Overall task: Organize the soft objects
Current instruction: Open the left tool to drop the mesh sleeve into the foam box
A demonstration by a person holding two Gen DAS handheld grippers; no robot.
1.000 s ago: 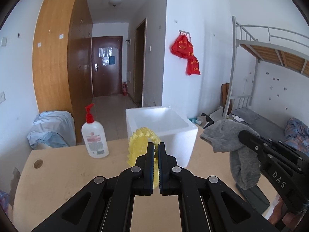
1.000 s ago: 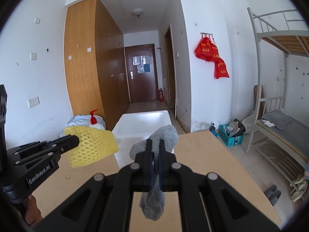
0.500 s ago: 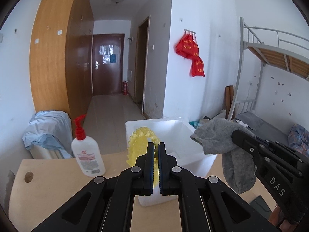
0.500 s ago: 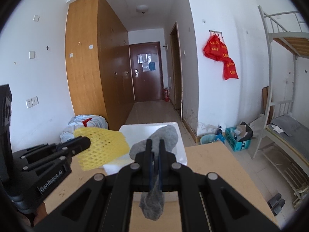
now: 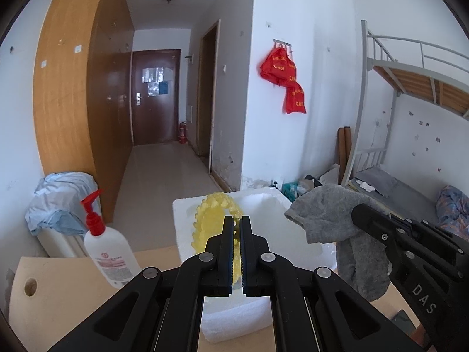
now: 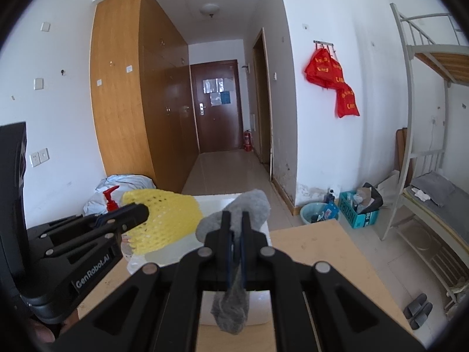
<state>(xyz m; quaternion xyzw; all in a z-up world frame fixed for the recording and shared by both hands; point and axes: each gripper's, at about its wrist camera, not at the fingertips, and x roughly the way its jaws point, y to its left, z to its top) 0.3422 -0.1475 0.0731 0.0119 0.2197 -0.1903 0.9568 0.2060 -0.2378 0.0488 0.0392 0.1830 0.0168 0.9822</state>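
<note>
from the left wrist camera, the left gripper (image 5: 237, 228) has its fingers pressed together on a yellow foam net (image 5: 215, 220), pinching the net's edge so the rest curls up and to the left above the fingertips. the net hangs over the near-left part of a white foam box (image 5: 263, 226) that sits on the wooden table (image 5: 58, 302). a white pump bottle (image 5: 107, 252) with a red top stands on the table to the left of the box, close to it. on the right, the right gripper (image 5: 359, 214) reaches in, and a grey sock (image 5: 337, 228) droops from its tip, hanging at the box's right side.

from the right wrist camera, the right gripper (image 6: 236, 228) is clamped on the grey sock (image 6: 249, 205); one end bunches above the fingertips and the other dangles below between the arms. the sock sits in front of the white foam box (image 6: 217, 199), whose far rim shows behind it. to the left, the left gripper (image 6: 137, 214) holds the yellow foam net (image 6: 167, 220) over the box's left part. the red pump (image 6: 110, 198) of the bottle pokes up behind that gripper. the wooden table (image 6: 316, 249) stretches off to the right, and a blue crate (image 6: 356, 209) stands on the floor beyond it.
</note>
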